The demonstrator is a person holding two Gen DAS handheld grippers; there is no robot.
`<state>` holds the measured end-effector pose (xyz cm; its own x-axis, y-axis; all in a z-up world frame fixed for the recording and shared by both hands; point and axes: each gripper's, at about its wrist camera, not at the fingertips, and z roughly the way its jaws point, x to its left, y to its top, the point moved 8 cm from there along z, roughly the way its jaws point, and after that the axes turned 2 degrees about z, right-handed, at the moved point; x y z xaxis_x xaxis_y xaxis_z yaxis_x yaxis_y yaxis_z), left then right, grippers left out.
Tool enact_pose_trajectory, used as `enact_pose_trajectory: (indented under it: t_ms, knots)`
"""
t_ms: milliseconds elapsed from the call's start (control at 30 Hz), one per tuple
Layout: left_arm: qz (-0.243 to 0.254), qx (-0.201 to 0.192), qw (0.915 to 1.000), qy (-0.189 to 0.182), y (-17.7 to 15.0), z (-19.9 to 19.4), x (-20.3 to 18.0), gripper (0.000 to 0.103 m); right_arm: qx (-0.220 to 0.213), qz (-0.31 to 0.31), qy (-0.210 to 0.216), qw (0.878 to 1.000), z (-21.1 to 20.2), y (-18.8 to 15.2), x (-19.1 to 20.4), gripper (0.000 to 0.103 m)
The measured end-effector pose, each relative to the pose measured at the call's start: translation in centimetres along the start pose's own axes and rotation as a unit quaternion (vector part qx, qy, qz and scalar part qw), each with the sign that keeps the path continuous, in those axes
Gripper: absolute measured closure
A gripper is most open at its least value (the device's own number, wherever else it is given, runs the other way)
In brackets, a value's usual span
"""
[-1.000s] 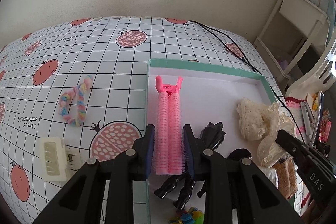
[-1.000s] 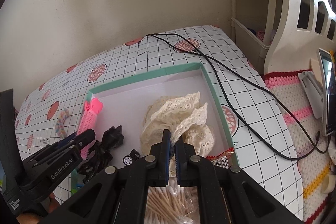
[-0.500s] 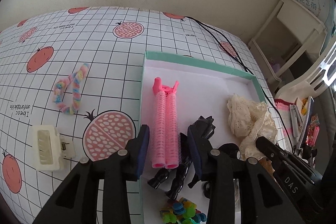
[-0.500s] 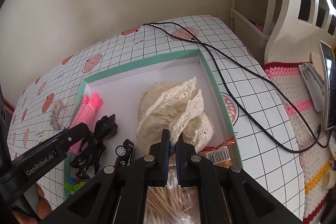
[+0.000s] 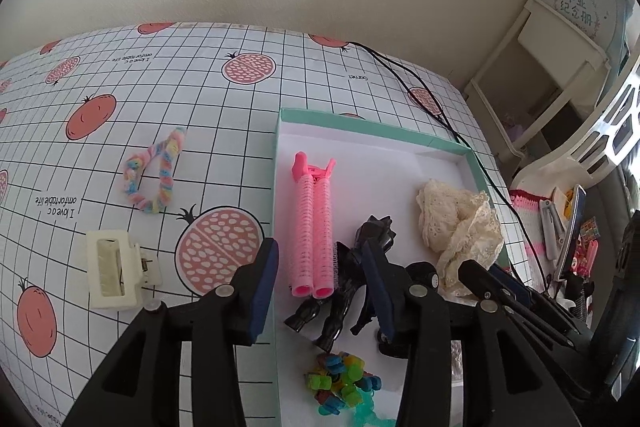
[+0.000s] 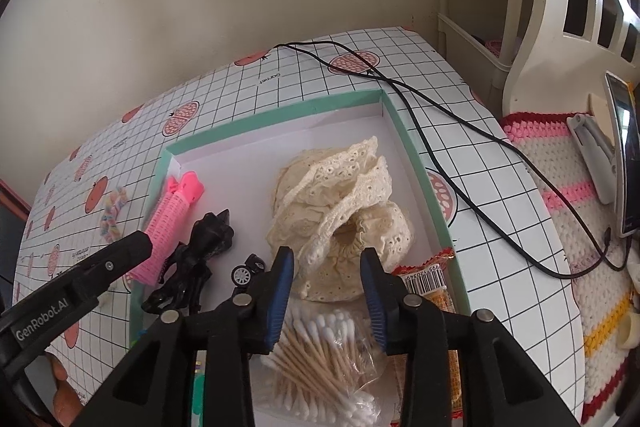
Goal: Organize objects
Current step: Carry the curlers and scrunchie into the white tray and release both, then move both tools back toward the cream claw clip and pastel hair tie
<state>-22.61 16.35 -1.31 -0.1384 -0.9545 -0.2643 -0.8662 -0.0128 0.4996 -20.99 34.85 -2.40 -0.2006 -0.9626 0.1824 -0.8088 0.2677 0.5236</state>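
Pink hair roller (image 5: 313, 231) lies inside teal box (image 5: 474, 167), long axis near-to-far, just beyond released left gripper (image 5: 322, 283); right gripper (image 6: 326, 291), jaws spread, faces lace cloth (image 6: 340, 211); rainbow scrunchie (image 5: 154, 175) remains outside, left.

Black hand-held gripper (image 6: 326, 281), blue pads (image 6: 280, 287), silver screws.
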Motion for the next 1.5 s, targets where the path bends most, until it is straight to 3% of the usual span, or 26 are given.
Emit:
enact_pose_trajectory:
  t_ms: [333,400,433,600,700,967,1067,1100,1167,1500]
  knots:
    - [-0.011,-0.002,0.9992,0.038,-1.1,-1.4,1.8,0.054,-0.003,0.013,0.016,1.000,-0.7,-0.5,0.3,0.043]
    - [-0.022,-0.003,0.9985,0.050,-1.4,-1.7,2.7,0.038,-0.004,0.012,0.018,1.000,-0.8,-0.5,0.5,0.040]
    - [-0.029,-0.004,0.9981,0.053,-1.6,-1.8,3.1,0.036,-0.004,0.011,0.016,1.000,-0.8,-0.6,0.6,0.039]
    - [-0.063,-0.004,0.9962,0.060,-2.4,-2.5,4.9,0.034,-0.001,0.000,0.012,1.000,-0.8,-1.0,1.2,0.029]
    - [-0.065,-0.013,0.9956,0.066,-2.6,-3.1,5.4,0.027,-0.001,-0.011,0.005,1.000,-0.8,-1.2,1.6,0.024]
    - [-0.065,-0.020,0.9932,0.095,-2.8,-3.9,7.6,0.027,-0.005,-0.021,-0.001,1.000,-1.0,-1.5,2.6,0.002]
    - [-0.074,-0.018,0.9917,0.104,-3.1,-3.9,8.6,0.025,-0.004,-0.027,-0.004,1.000,-0.8,-1.6,3.1,0.000]
    - [-0.078,-0.019,0.9911,0.107,-3.1,-3.9,9.0,0.013,-0.003,-0.030,-0.006,1.000,-0.8,-1.7,3.2,0.000]
    - [-0.087,-0.025,0.9896,0.112,-3.2,-4.1,9.6,0.006,-0.001,-0.036,-0.009,0.999,-0.7,-1.9,3.5,0.000]
    - [-0.110,-0.025,0.9868,0.116,-3.5,-4.8,11.2,0.006,-0.004,-0.047,-0.014,0.999,-1.0,-2.2,4.4,0.000]
